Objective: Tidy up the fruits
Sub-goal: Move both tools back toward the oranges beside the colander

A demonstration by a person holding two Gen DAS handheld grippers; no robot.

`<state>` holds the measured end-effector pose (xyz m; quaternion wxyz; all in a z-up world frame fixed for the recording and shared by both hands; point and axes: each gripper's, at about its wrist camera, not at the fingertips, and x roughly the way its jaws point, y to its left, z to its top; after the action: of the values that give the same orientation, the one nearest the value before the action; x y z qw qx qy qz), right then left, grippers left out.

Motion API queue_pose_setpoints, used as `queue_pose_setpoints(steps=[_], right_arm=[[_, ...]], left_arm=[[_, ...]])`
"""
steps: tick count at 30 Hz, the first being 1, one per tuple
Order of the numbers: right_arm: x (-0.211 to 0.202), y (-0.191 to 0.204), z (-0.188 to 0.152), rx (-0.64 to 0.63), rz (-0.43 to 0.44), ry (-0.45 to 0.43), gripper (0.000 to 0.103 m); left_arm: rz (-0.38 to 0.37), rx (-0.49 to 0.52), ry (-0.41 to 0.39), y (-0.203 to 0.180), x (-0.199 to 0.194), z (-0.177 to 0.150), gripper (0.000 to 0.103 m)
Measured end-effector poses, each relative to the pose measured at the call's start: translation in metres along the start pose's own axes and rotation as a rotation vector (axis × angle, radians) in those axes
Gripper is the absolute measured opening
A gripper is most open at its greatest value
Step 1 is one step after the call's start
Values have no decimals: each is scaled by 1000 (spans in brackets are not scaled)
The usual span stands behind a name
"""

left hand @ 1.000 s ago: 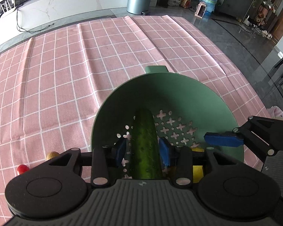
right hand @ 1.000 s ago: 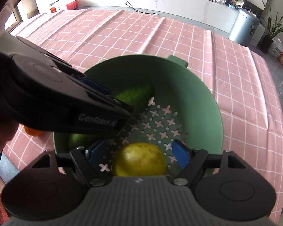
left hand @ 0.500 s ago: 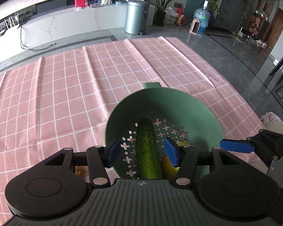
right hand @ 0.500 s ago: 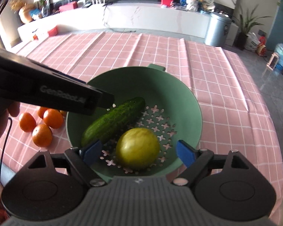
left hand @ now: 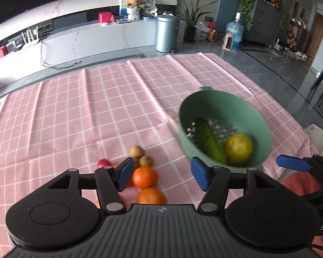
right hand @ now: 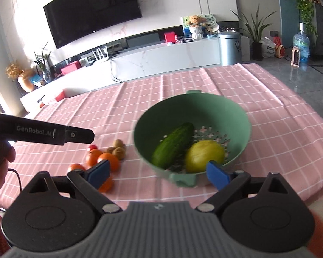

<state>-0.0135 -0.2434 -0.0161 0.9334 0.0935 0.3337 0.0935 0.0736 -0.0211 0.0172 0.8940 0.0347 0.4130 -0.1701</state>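
Now both hand-held grippers (left hand: 160, 176) withdrawn, cucumber (left hand: 208, 142) released

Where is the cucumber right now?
The cucumber lies inside the green colander, slanted, left of the lemon in the right wrist view.

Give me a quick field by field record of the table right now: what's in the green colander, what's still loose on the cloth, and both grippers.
colander: green, on the pink checked tablecloth
inside: cucumber, yellow round fruit
loose on cloth: oranges, kiwis, small red fruit, beside the colander
left gripper: open, jaws just opened, nothing between
right gripper: open, jaws just opened, nothing between
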Motion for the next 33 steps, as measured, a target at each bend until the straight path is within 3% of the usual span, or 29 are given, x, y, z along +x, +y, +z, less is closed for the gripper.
queue_pose_setpoints(steps=[4,10,19,24,33], right_arm=[[2,25,-14,-50,39,9,92],[11,50,-23,-114,10,-3,90],[36,73,-28,-175,-5,54,67],[55,82,-26,-192,26,97,60],[83,92,-26,-199,59,156,58]], left_arm=[[-11,-74,-8,25,-4,-20,71],[-34,-150,-45,47,-5,-49,71],[-61,-237,0,66,5,-59,69],[13,-244,46,69,14,-65,68],[26,-287,93,81,35,-65,67]])
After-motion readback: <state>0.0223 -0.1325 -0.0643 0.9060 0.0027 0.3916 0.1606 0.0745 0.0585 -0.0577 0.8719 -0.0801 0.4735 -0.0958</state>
